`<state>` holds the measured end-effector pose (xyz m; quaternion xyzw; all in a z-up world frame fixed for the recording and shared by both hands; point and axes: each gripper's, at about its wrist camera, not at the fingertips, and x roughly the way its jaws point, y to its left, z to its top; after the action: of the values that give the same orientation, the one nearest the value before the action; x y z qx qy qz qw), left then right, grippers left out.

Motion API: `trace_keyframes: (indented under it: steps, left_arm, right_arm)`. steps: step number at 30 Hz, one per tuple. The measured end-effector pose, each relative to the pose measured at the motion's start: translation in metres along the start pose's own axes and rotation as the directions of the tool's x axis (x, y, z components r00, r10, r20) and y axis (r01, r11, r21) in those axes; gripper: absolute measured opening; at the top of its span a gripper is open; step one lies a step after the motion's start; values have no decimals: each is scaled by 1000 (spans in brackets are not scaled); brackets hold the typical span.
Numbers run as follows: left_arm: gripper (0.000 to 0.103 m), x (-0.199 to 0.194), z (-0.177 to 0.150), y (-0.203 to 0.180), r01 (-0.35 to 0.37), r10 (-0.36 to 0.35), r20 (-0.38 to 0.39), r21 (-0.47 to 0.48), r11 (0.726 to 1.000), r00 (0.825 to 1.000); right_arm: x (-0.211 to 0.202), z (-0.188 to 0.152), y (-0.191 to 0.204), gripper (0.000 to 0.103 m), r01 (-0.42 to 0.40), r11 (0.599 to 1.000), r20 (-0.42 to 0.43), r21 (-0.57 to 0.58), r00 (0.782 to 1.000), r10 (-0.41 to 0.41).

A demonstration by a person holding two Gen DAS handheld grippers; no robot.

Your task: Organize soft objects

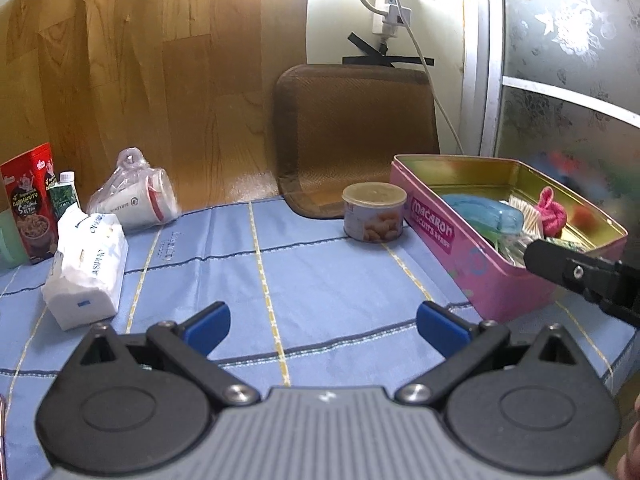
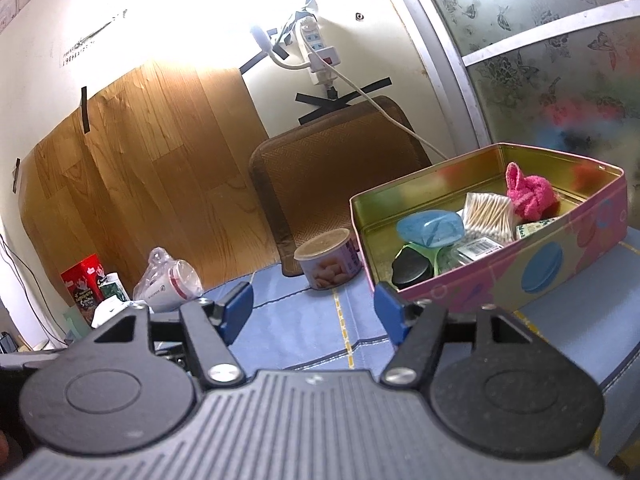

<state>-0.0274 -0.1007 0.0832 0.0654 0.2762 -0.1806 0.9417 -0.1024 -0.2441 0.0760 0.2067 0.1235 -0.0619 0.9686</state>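
Left hand-held gripper [image 1: 323, 326]: jaws spread wide, nothing between the blue pads; hovers over the near middle of the desk [image 1: 320, 280].
Right hand-held gripper [image 2: 314, 314]: also wide open and empty, near the desk's right side, just short of the pink tin [image 2: 520, 276].
Key relation: the tissue pack [image 1: 86, 266] lies ahead-left of the left hand-held gripper, towards the desk's left edge, well apart from the tin on the right; the left one is likely nearer.
Long axis: the pack runs roughly near-to-far, slightly slanted.
Materials: the pack is a crinkly white plastic wrap over a soft block; the tin is rigid metal with a gold inside.
In the tin: a fuzzy pink knitted piece [image 2: 530, 194], cotton swabs [image 2: 486, 214], a blue plastic case [image 2: 430, 228].
Desk cover: blue cloth, yellow stitched lines.
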Motion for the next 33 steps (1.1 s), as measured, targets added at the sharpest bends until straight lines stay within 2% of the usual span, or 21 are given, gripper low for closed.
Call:
trace_keyframes:
  steps: [12,33]
  left_arm:
    - [103,1,0,-13,-55,56,-10,46,997,998]
    - [103,14,-6,-17,-66,70,-65,55,996,995]
  right_arm:
    - [-4,2,-9,71,10,999,6,48,1000,-10]
    - [-2,-5,-16,72,11,998,-19,62,1000,-10]
